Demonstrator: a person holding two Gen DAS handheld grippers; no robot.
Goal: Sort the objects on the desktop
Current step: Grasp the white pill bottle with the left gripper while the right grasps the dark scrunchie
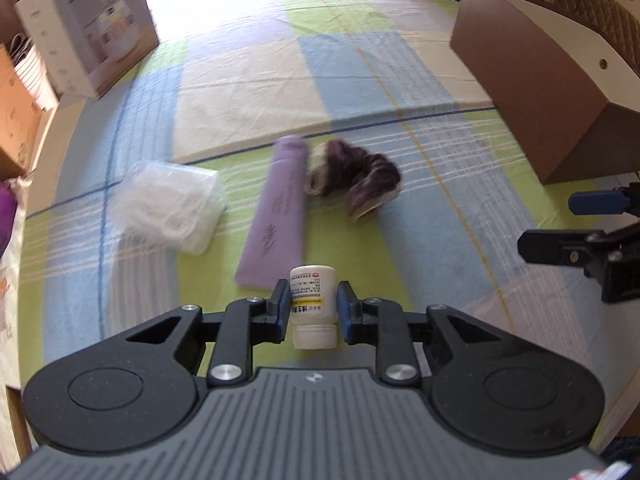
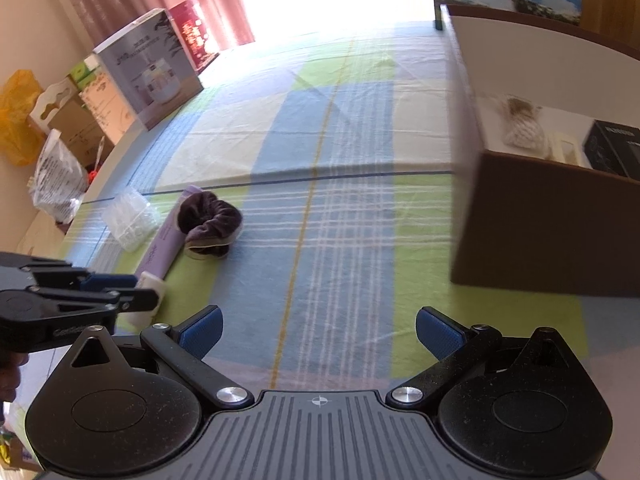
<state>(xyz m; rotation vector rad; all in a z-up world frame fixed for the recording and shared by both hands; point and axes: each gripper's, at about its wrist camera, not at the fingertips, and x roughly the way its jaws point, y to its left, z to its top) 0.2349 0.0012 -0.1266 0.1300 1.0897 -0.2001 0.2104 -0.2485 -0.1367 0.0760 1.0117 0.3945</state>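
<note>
Sunlight washed out the far edge of a table [image 1: 360, 92] spread with a checked blue, green and cream cloth, and cardboard boxes stood along its left edge. At the near edge the left gripper [image 1: 313, 305] had its blue pads pressed against both sides of a small white bottle [image 1: 313, 292], cap toward the camera. Whether the bottle was lifted or resting on the cloth could not be told. Just beyond it lay a lilac tube [image 1: 278, 208], a dark purple scrunchie [image 1: 352, 178] touching its far end, and a clear plastic packet [image 1: 168, 204] nearer the left edge. The right gripper [image 2: 319, 330] hung with its jaws spread wide and nothing between them. A brown box [image 2: 536, 224] stood open at the right edge, already holding a few small things. The step in hand looked like carrying the bottle away. Next, it would need moving rightward over the box wall before the pads let go.
</note>
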